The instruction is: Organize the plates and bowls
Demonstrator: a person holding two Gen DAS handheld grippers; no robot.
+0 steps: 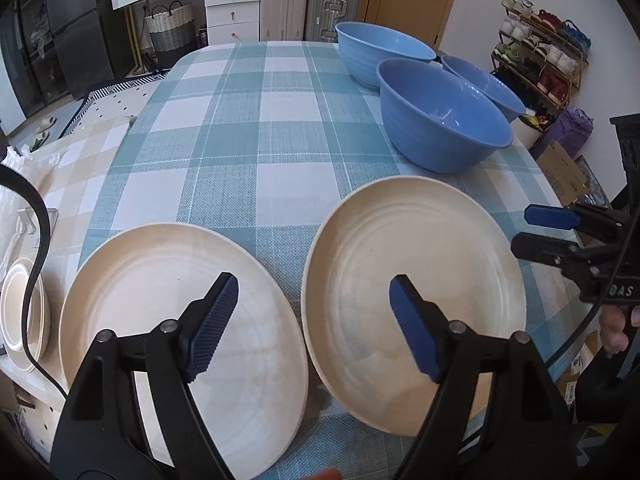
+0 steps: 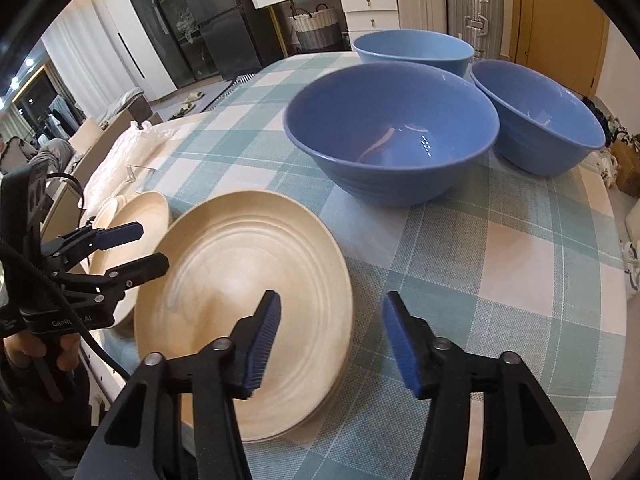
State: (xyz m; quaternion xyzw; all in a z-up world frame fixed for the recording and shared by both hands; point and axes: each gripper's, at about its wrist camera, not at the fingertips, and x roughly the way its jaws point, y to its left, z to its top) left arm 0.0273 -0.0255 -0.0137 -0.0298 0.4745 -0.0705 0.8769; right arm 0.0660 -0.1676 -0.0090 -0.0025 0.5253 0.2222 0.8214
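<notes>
White lettering is showing on the left gripper (image 2: 150,248) body, reading "GenR" and "AI" around a cable (image 2: 76,322); the right gripper (image 1: 538,230) body is showing "BAS".

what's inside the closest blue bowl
Nothing is visible inside the nearest blue bowl: its inner wall and bottom show only glossy reflections and highlights. The near inner wall, just below the rim, is hidden from this angle.

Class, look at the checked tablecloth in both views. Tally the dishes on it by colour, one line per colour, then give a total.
Blue bowls: 3
Cream plates: 2
Total: 5
</notes>
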